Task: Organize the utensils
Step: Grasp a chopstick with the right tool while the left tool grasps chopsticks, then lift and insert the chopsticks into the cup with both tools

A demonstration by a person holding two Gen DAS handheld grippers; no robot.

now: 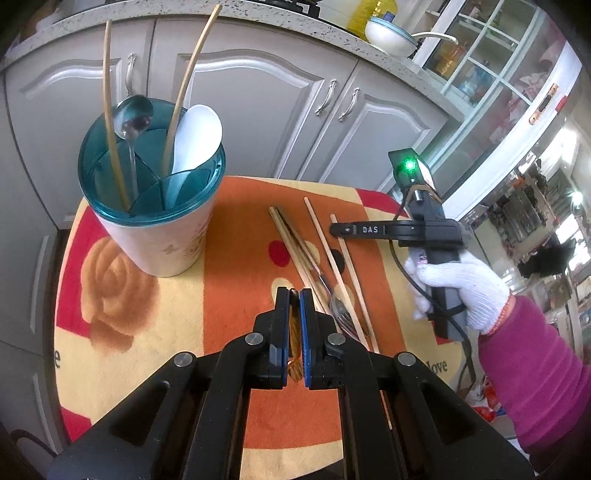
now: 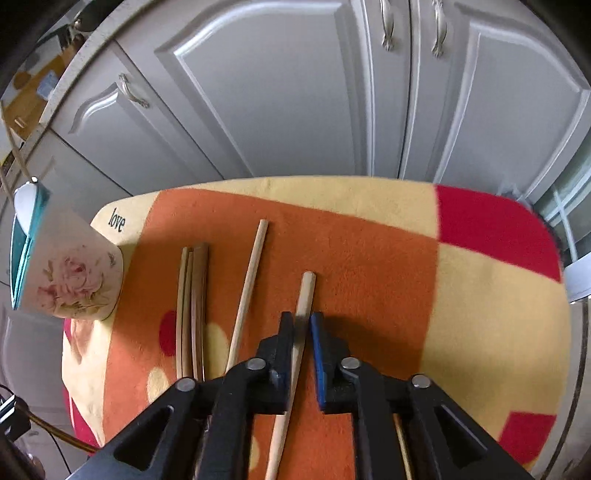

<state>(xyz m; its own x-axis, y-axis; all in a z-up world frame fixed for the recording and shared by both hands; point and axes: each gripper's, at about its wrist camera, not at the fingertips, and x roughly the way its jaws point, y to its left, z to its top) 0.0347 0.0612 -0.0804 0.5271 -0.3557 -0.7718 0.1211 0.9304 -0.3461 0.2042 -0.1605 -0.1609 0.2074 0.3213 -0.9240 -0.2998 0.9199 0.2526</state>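
A white utensil holder [image 1: 162, 225] with a teal divided lid holds two chopsticks [image 1: 110, 118], a metal spoon [image 1: 133, 116] and a white spoon [image 1: 197, 138]. It also shows in the right wrist view [image 2: 74, 273] at the left. Several chopsticks [image 1: 332, 258] and a metal fork [image 1: 341, 314] lie on the mat. My left gripper [image 1: 294, 295] is shut on a brown-handled utensil [image 1: 294, 332]. My right gripper [image 2: 302, 321] is open, low over the mat, its fingers on either side of one chopstick [image 2: 297, 343]. It shows in the left wrist view [image 1: 341, 229].
The round table carries an orange, yellow and red mat [image 2: 480, 295]. Grey cabinet doors [image 2: 295, 92] stand behind it. A bundle of chopsticks [image 2: 192, 310] and a single one [image 2: 247, 291] lie left of my right gripper. A white bowl [image 1: 389, 35] sits on the counter.
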